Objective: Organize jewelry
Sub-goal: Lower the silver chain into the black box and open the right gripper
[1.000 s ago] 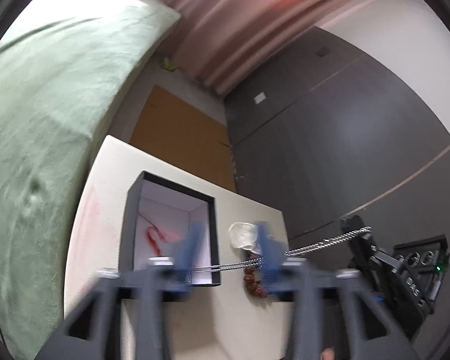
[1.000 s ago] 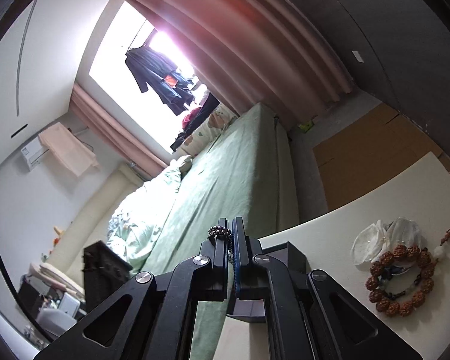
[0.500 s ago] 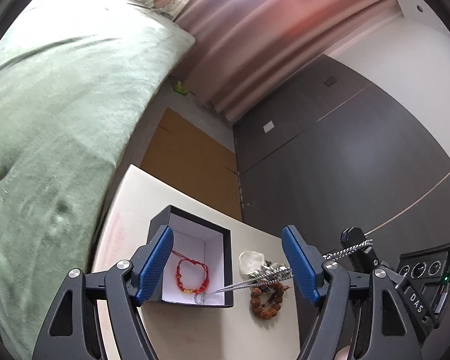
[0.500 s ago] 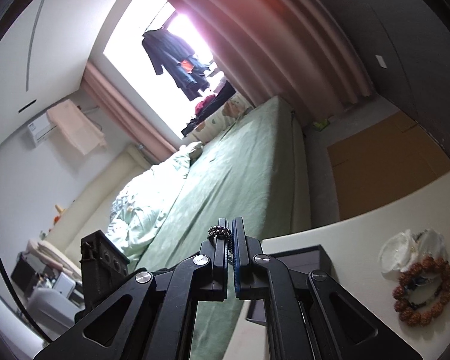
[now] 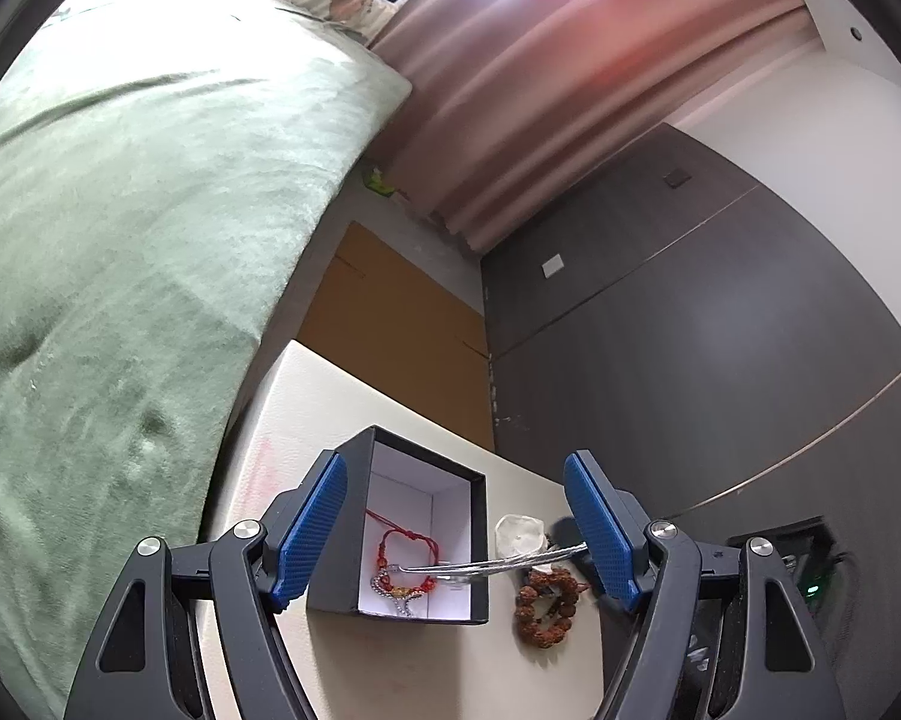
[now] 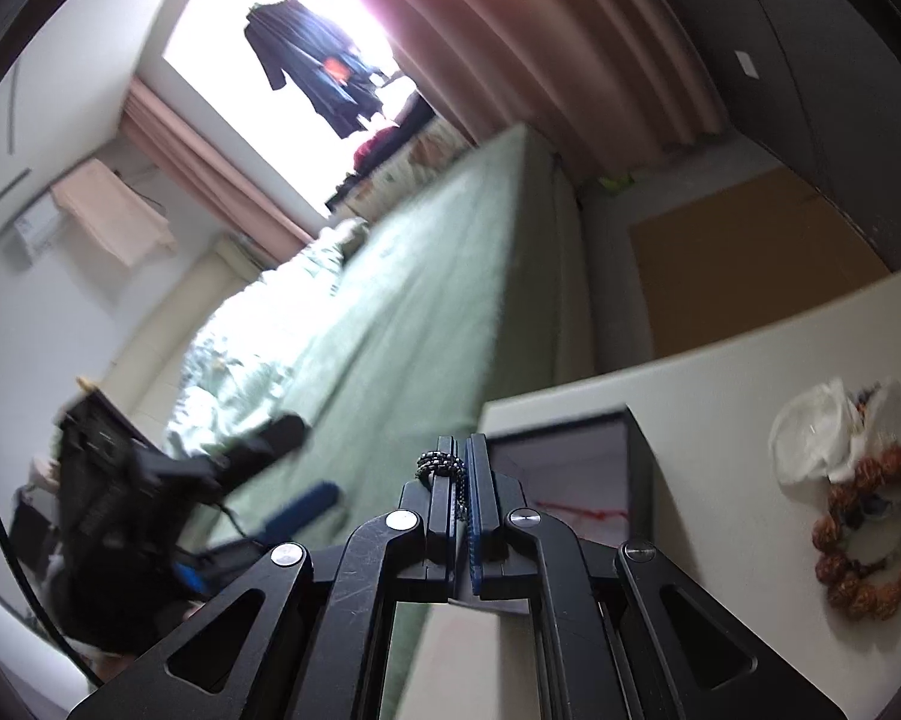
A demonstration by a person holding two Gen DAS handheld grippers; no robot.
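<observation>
A black box [image 5: 402, 546] with a white lining sits on the cream table [image 5: 306, 402]. A red cord bracelet [image 5: 405, 546] lies inside it. My right gripper [image 6: 459, 468] is shut on a silver chain [image 6: 438, 463]. In the left wrist view the chain [image 5: 492, 564] stretches from the right down into the box, its end resting on the lining. My left gripper [image 5: 456, 534] is open and empty above the box. The box also shows in the right wrist view [image 6: 636, 462], just beyond my right fingertips.
A brown bead bracelet [image 5: 543, 606] and a white shell-like piece [image 5: 519, 534] lie right of the box; both show in the right wrist view [image 6: 864, 546]. A green bed [image 5: 120, 240] runs along the table's left. Dark cabinets [image 5: 720, 360] stand behind.
My left gripper let go of the chain and opened wide. The chain's free end dropped into the box. My right gripper, still shut on the chain, moved closer over the box.
</observation>
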